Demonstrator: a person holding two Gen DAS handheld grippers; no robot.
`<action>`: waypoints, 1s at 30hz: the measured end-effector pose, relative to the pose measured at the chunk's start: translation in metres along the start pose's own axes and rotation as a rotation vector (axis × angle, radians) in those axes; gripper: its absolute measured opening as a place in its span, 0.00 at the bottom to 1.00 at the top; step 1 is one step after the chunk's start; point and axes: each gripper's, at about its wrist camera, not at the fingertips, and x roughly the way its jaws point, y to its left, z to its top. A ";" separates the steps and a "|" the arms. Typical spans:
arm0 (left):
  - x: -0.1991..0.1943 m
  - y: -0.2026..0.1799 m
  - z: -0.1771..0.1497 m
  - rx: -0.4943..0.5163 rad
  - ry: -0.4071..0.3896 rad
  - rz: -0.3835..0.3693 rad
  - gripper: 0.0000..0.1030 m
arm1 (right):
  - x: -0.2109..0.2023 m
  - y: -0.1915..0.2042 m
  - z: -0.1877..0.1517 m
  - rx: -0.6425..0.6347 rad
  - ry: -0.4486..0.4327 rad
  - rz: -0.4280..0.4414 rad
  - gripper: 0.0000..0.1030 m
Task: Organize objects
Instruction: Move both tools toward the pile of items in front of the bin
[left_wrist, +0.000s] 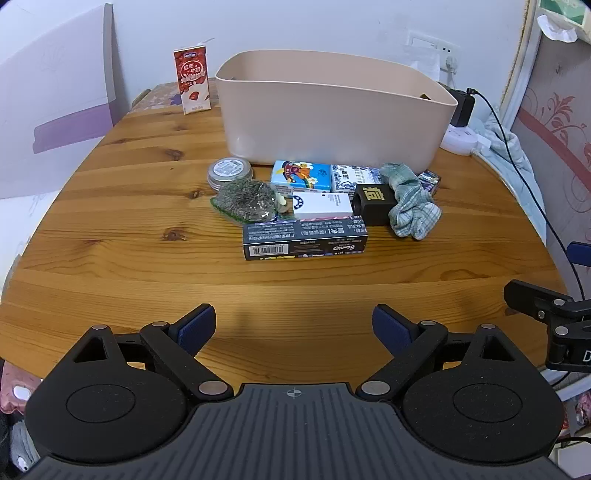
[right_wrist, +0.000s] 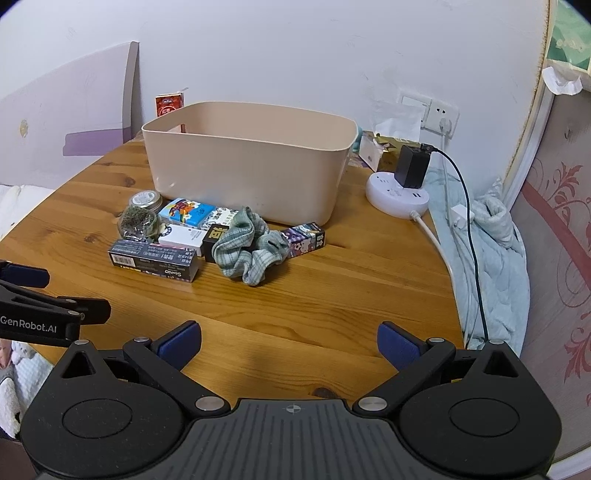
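Note:
A beige plastic bin (left_wrist: 332, 110) (right_wrist: 247, 170) stands at the back of the round wooden table (left_wrist: 147, 258). In front of it lies a cluster: a long black box (left_wrist: 304, 240) (right_wrist: 155, 264), a white box (left_wrist: 321, 206), a blue tissue pack (left_wrist: 301, 175) (right_wrist: 186, 212), a bag of dried herbs (left_wrist: 245, 201) (right_wrist: 136, 221), a round tin (left_wrist: 229, 171), a black cube (left_wrist: 373, 205), a green checked cloth (left_wrist: 410, 203) (right_wrist: 247, 251) and a small purple carton (right_wrist: 304, 238). My left gripper (left_wrist: 293, 328) and right gripper (right_wrist: 290, 343) hover open near the table's front edge, nothing between their fingers.
A red milk carton (left_wrist: 192, 81) stands behind the bin at the left. A white power strip (right_wrist: 397, 192) with a black charger (right_wrist: 413, 166) and cables sits at the table's right rim, beside a pale blanket (right_wrist: 495, 251). The wall is close behind.

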 end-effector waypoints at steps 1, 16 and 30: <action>0.000 -0.001 0.000 0.003 0.000 0.000 0.91 | 0.000 0.000 0.000 -0.002 0.000 0.001 1.00; 0.003 -0.006 0.001 0.016 0.013 -0.001 0.91 | 0.003 -0.003 -0.001 0.012 0.003 -0.002 1.00; 0.008 -0.005 0.003 0.019 0.023 0.001 0.91 | 0.006 -0.003 0.002 0.009 0.002 0.001 1.00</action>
